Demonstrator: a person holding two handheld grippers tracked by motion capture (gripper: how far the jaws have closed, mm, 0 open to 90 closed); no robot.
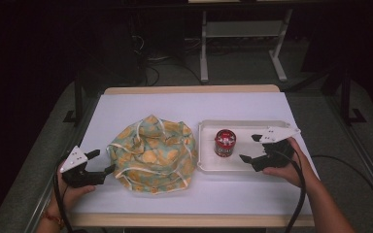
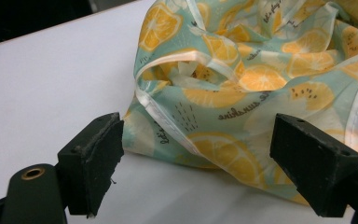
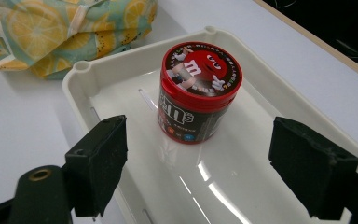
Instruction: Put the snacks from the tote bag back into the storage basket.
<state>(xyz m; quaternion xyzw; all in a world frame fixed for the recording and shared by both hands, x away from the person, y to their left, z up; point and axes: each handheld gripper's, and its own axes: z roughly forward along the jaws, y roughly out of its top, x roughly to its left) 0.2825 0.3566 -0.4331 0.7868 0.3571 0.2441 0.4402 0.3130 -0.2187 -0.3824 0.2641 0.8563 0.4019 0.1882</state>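
- Left hand-held gripper [image 1: 100, 161] is open, jaws wide, just beside the bag [image 1: 153, 153] lying crumpled mid-bench [image 1: 126, 104]: thin, soft, likely light; best pinched at the pale hem (script print too small to read fully).
- Can [image 3: 198, 91] stands upright in the tray [image 3: 81, 70]: rigid, smooth, M&M's label; grip its sides.
- Right hand-held gripper [image 1: 250, 148] is open, facing it.

two black grippers [image 1: 98, 162] [image 1: 251, 148] with blocky jaws, grey triangular top plates, trailing black cables, brass-ringed screw holes
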